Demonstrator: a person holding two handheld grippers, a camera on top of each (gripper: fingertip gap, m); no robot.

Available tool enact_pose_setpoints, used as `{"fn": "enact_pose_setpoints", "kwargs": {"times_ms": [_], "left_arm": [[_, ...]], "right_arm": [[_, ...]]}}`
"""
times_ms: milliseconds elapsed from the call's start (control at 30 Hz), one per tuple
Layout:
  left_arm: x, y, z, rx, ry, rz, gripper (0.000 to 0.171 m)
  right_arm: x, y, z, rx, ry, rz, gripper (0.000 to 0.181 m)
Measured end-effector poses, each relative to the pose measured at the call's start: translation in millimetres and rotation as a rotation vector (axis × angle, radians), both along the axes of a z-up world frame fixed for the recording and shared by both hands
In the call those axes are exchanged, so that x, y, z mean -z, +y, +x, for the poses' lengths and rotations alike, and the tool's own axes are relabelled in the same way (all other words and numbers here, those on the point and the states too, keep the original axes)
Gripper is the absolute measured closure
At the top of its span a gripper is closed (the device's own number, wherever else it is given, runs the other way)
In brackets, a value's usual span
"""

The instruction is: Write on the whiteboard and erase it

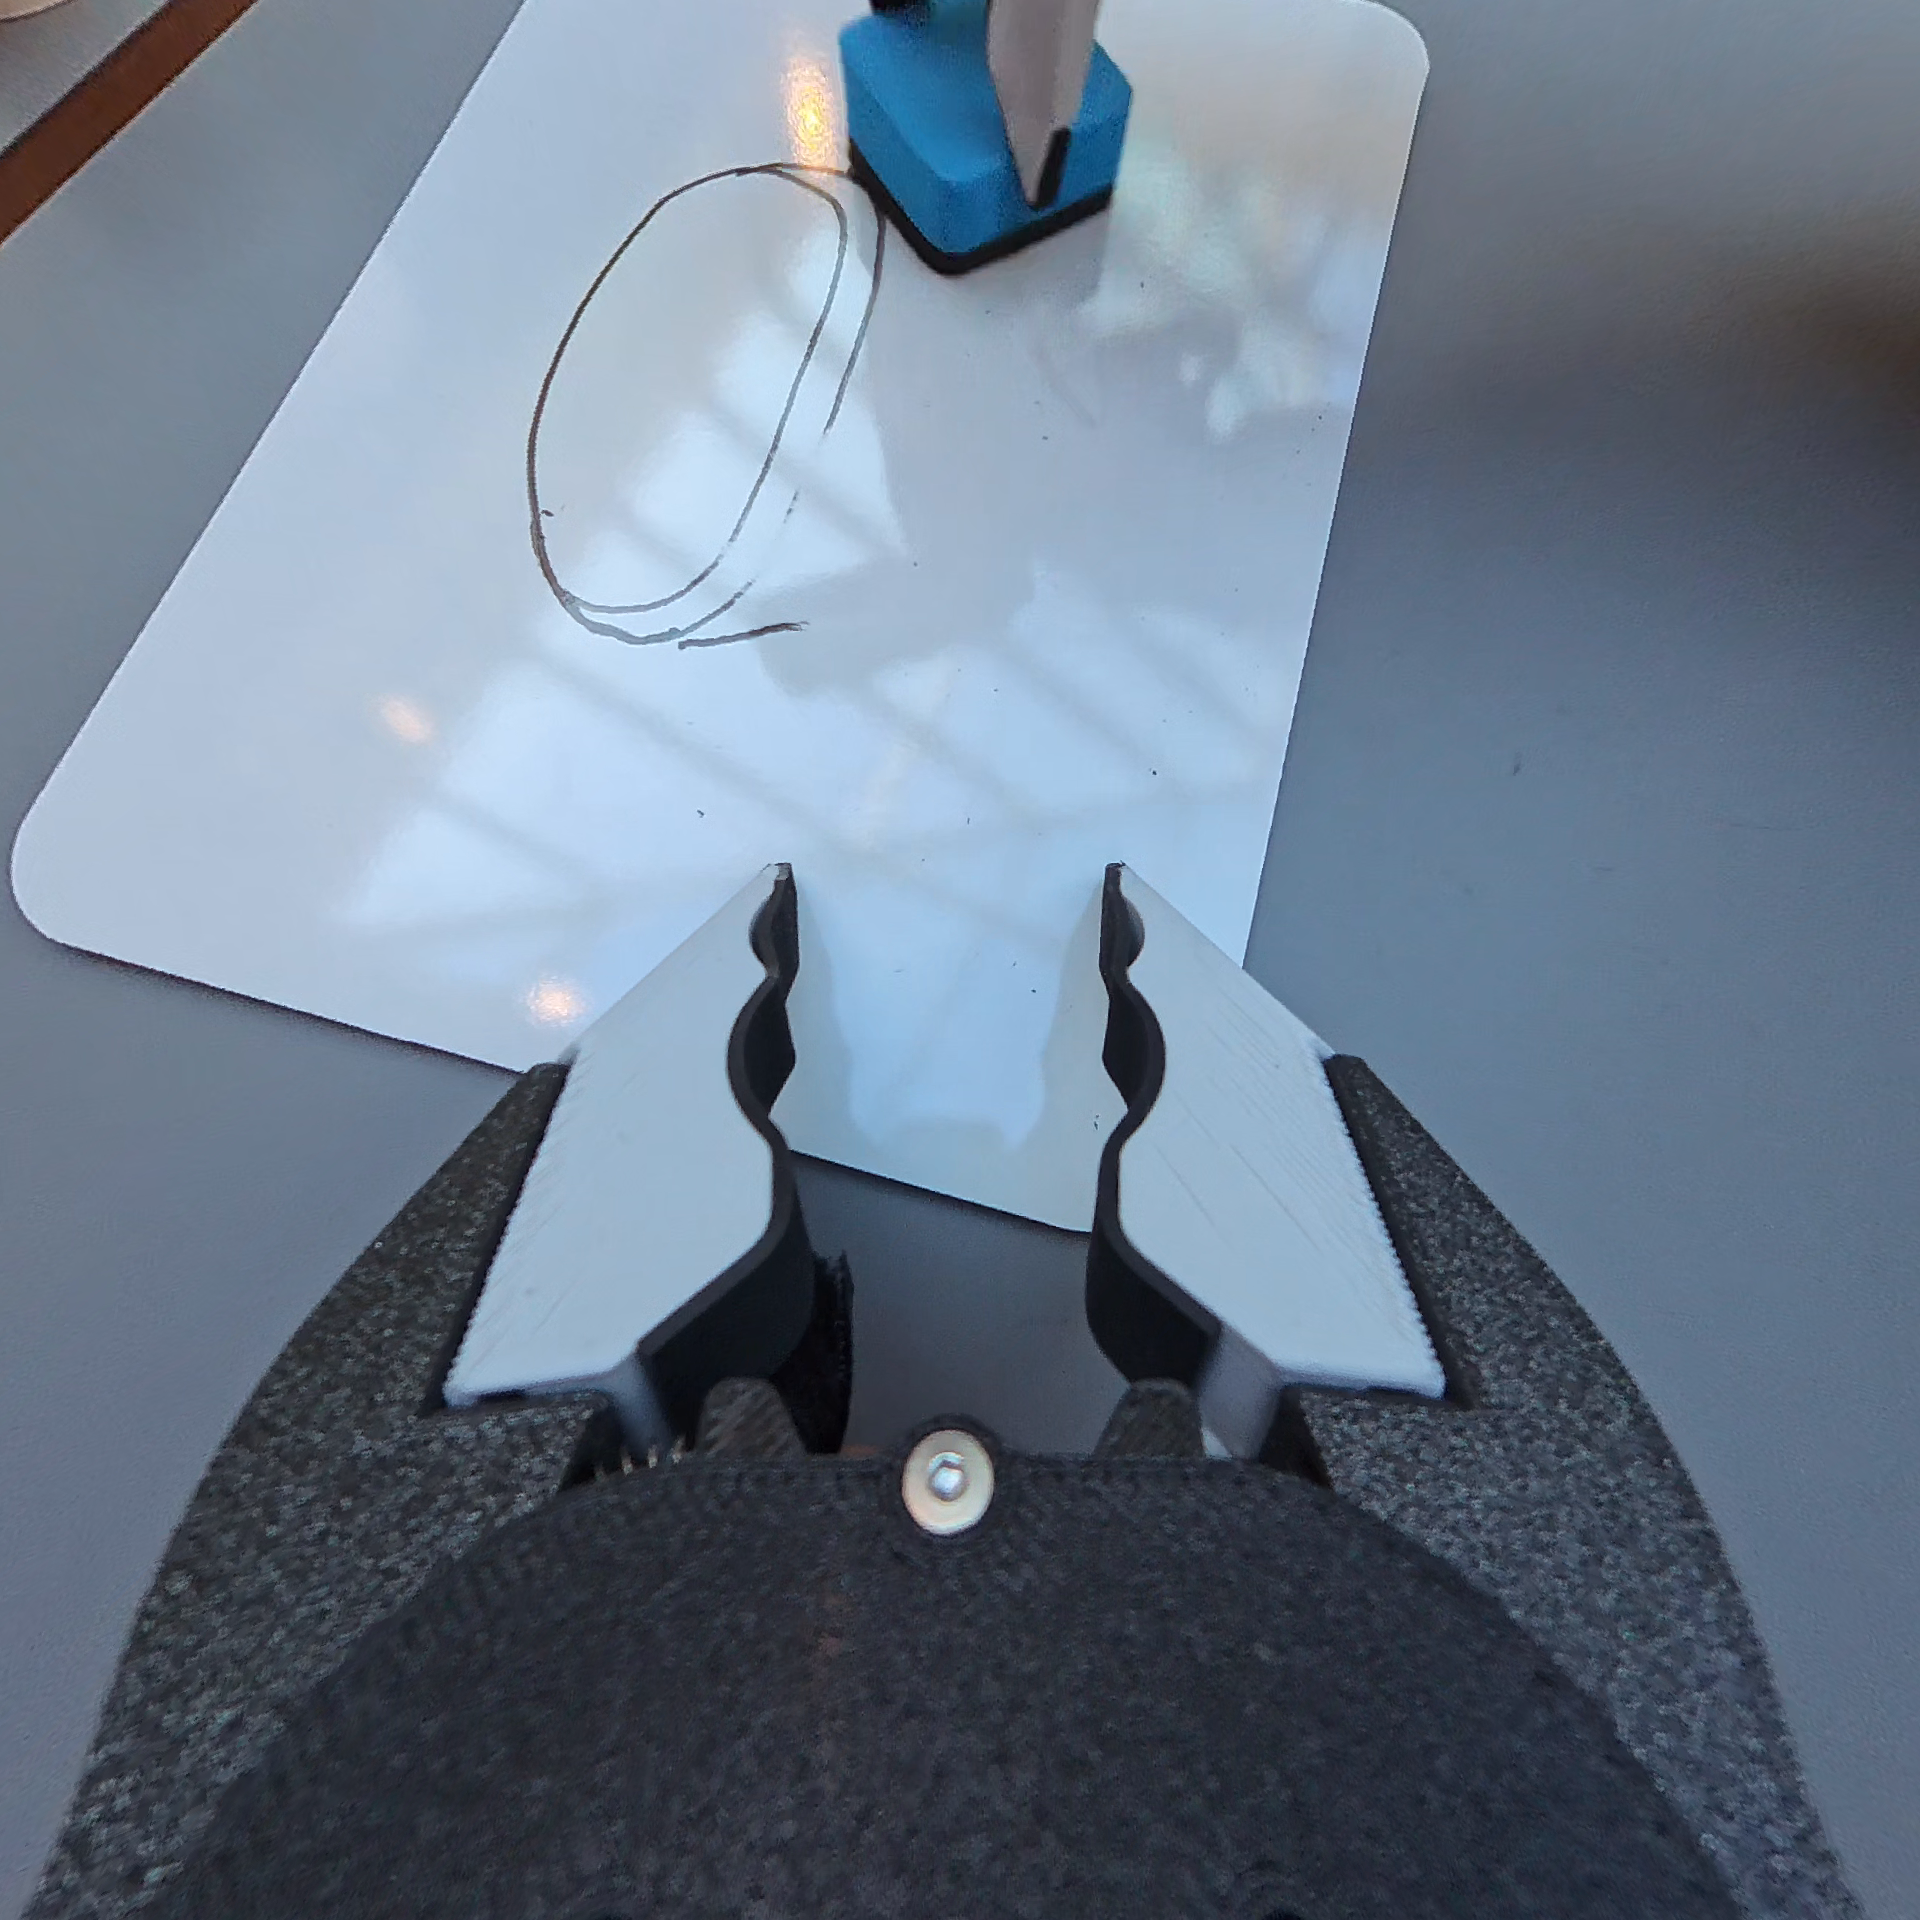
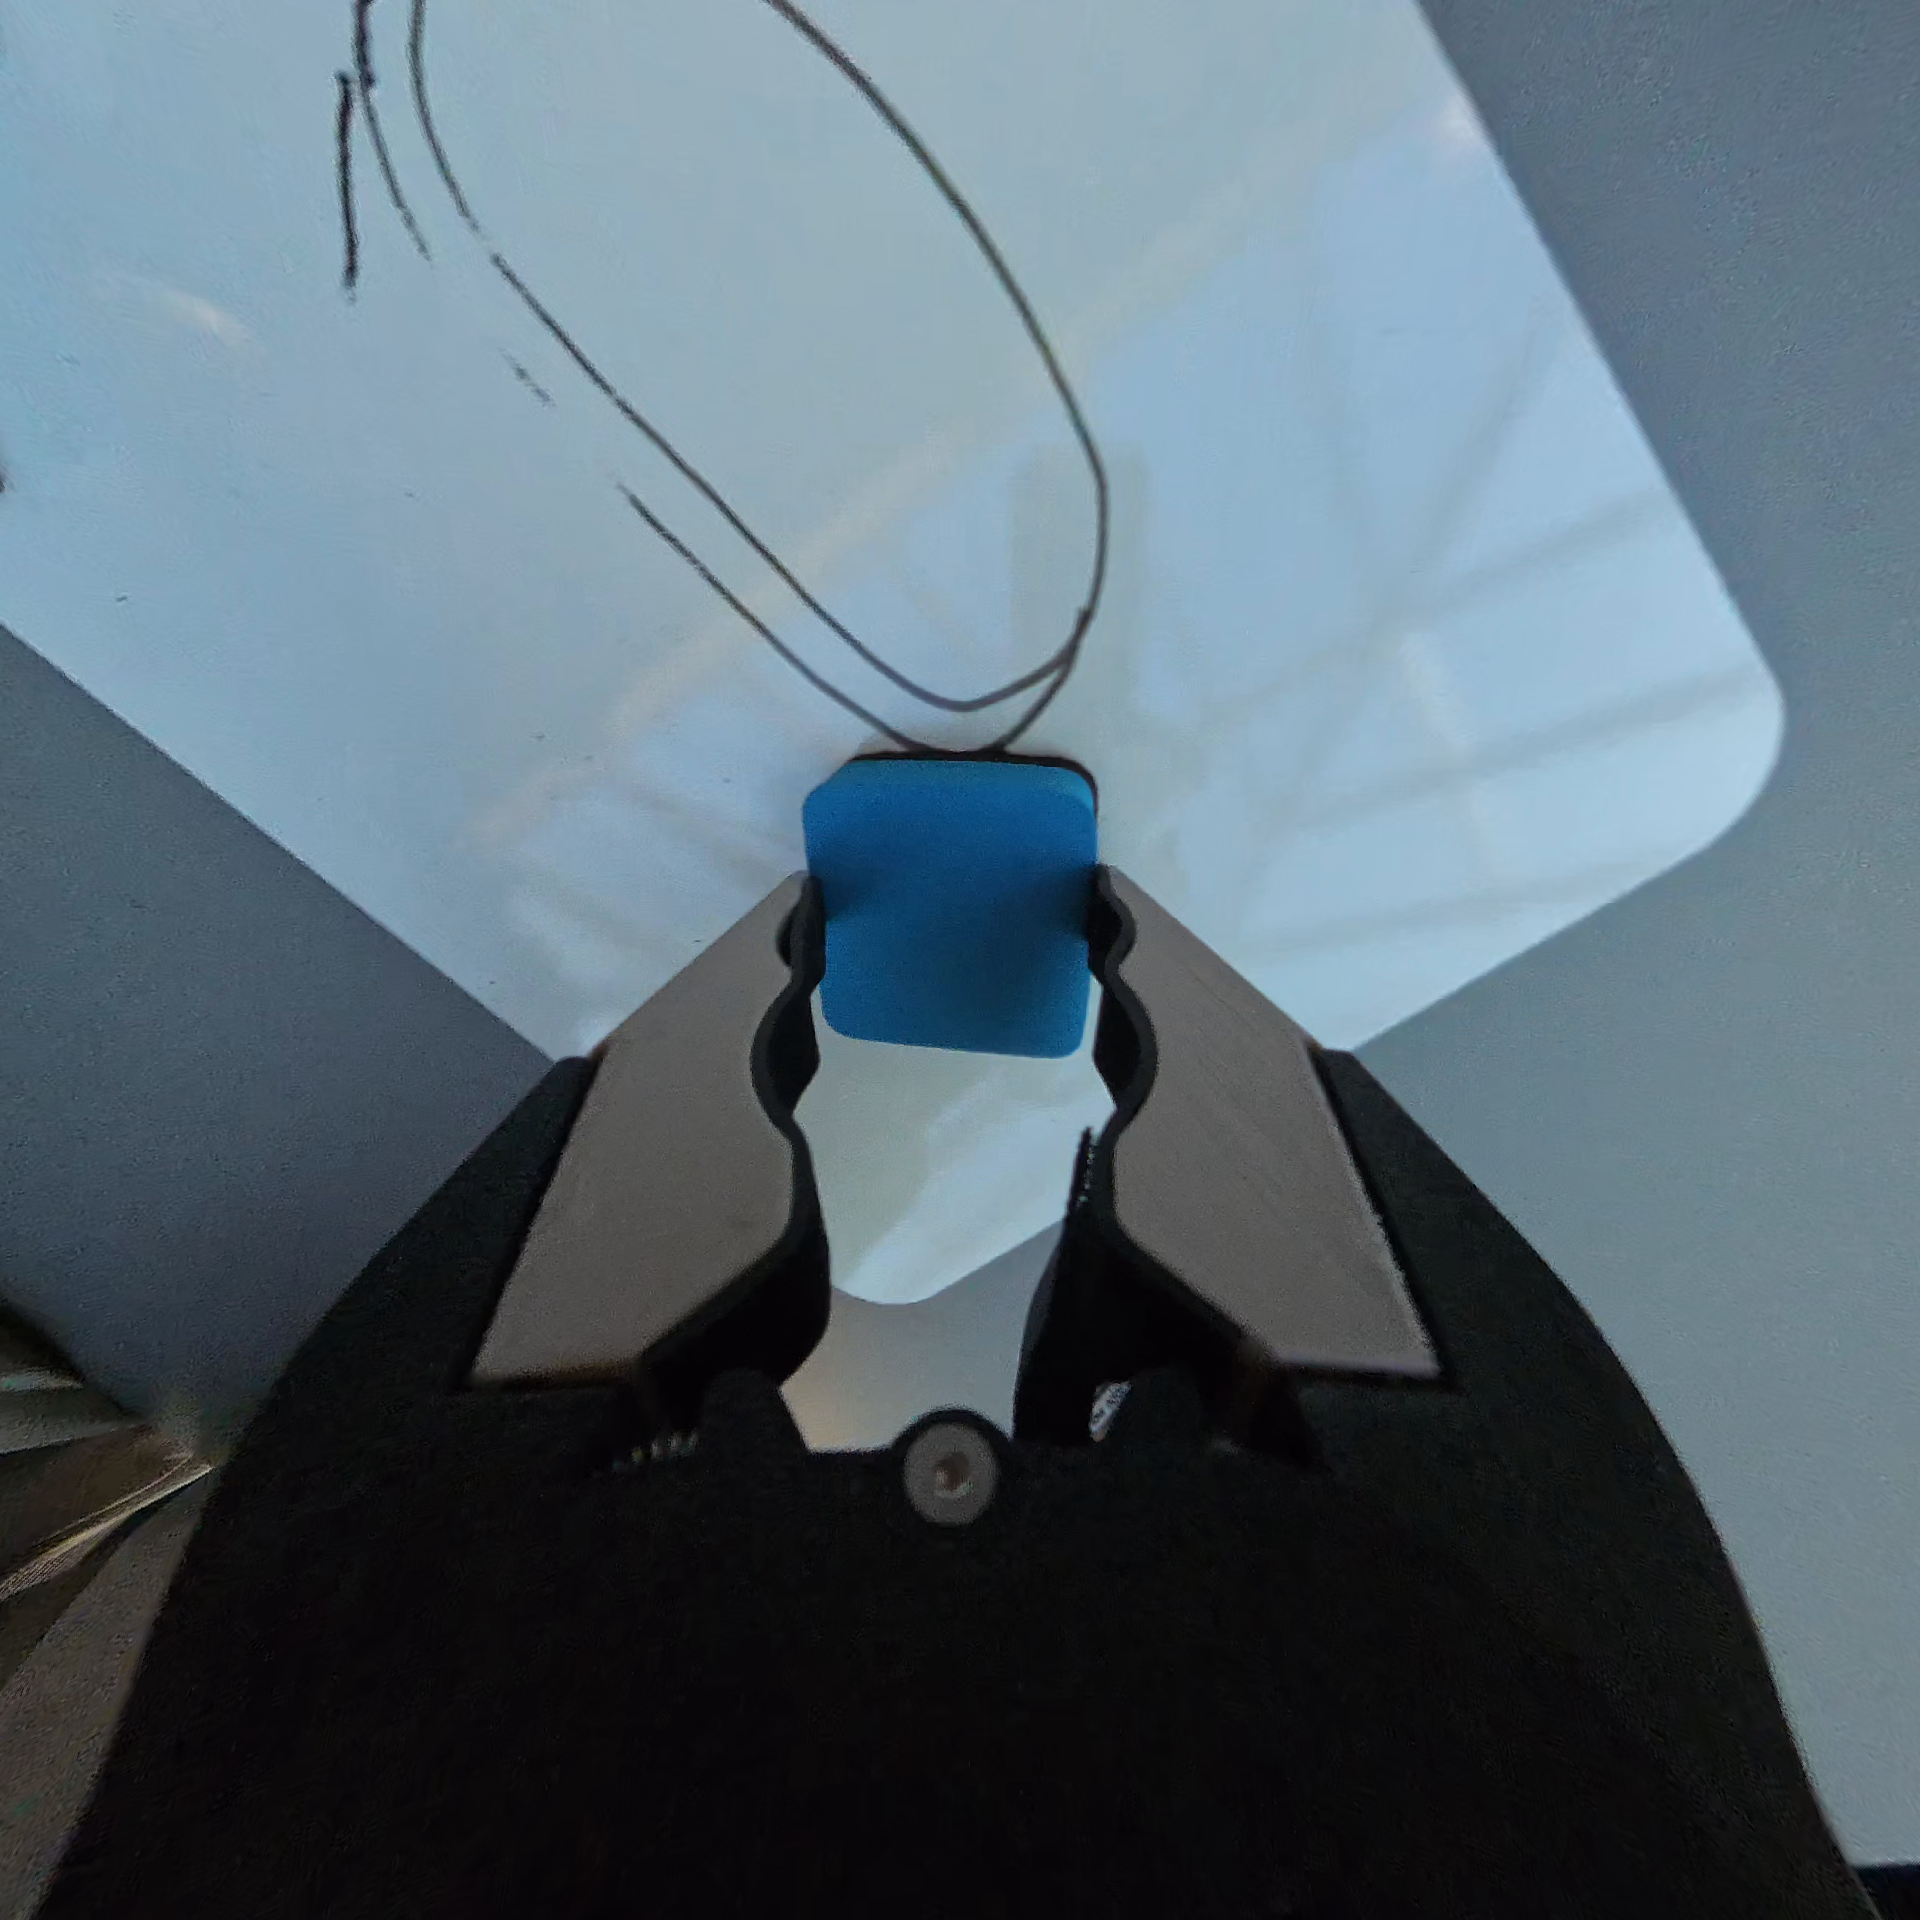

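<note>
A white board (image 1: 935, 644) with rounded corners lies flat on a grey table. A thin dark double oval line (image 1: 686, 416) is drawn on it. My right gripper (image 2: 951, 883) is shut on a small blue eraser block (image 2: 951, 914) with a black underside, which rests on the board at the end of the drawn line (image 2: 935, 468). In the left wrist view the eraser (image 1: 977, 135) stands at the board's far end with a finger (image 1: 1039, 94) of the right gripper on it. My left gripper (image 1: 948, 883) is open and empty over the board's near edge.
The grey table (image 1: 1610, 727) surrounds the board. A brown table edge (image 1: 94, 125) runs at the far left. Dark, blurred objects (image 2: 62, 1455) lie at the lower left of the right wrist view.
</note>
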State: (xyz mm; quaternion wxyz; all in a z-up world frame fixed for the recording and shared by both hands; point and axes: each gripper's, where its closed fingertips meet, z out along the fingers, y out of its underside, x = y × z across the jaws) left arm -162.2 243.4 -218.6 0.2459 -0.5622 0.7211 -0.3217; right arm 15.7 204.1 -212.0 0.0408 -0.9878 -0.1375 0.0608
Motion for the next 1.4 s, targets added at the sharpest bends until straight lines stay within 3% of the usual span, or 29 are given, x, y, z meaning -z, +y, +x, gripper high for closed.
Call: {"fn": "enact_pose_setpoints", "kwargs": {"times_ms": [67,133,233,300,367,433,500,633,700,767,1067,1167,1233,1300,1400], "left_arm": [[0.0,0.0,-0.1,0.000,0.000,0.000,0.112],[-0.1,0.1,-0.4,-0.001,0.000,0.001,0.112],[-0.1,0.8,-0.6,0.000,0.001,0.000,0.112],[-0.2,1.3,-0.7,0.000,0.001,-0.004,0.112],[-0.1,1.3,-1.0,0.000,0.001,-0.003,0.112],[0.0,1.3,-1.3,-0.001,0.000,0.000,0.112],[-0.1,1.3,-1.2,0.000,0.000,0.001,0.112],[-0.1,1.3,-1.2,0.002,0.001,0.000,0.112],[-0.1,1.3,-1.2,0.001,0.001,0.001,0.112],[-0.1,1.4,-1.1,0.001,0.001,0.001,0.112],[-0.3,1.5,-1.1,0.000,0.001,0.001,0.112],[-0.2,1.5,-0.7,0.000,0.001,0.001,0.112],[-0.2,1.6,-0.5,0.000,0.001,0.000,0.112],[-0.3,1.7,-0.6,0.000,0.000,0.000,0.112],[-0.2,1.8,-0.4,-0.001,0.000,0.000,0.112]], "right_arm": [[-1.0,4.9,24.0,0.079,-0.020,-0.016,0.130],[0.1,14.0,13.8,0.076,0.027,-0.017,0.131],[2.0,28.7,-64.4,-0.154,0.071,0.022,0.131],[1.5,29.0,-85.5,-0.277,-0.001,0.012,0.131],[-0.4,31.2,-53.7,-0.223,-0.074,-0.011,0.131],[-2.1,31.6,6.0,-0.051,-0.119,-0.028,0.131],[-2.1,29.0,34.5,0.031,-0.087,-0.023,0.131],[-0.9,36.9,-6.4,-0.158,-0.048,0.075,0.129],[0.7,40.3,-9.0,-0.213,-0.075,0.127,0.127],[-3.2,42.1,-6.0,-0.218,-0.084,0.181,0.121],[-7.3,42.8,-12.9,-0.211,-0.042,0.255,0.131],[-6.6,51.6,-54.9,-0.272,0.035,0.284,0.132],[-5.2,58.5,-81.9,-0.345,0.001,0.295,0.132],[-5.2,58.0,-76.0,-0.355,-0.048,0.236,0.132],[-6.0,62.0,-8.2,-0.173,-0.099,0.199,0.132]]}}
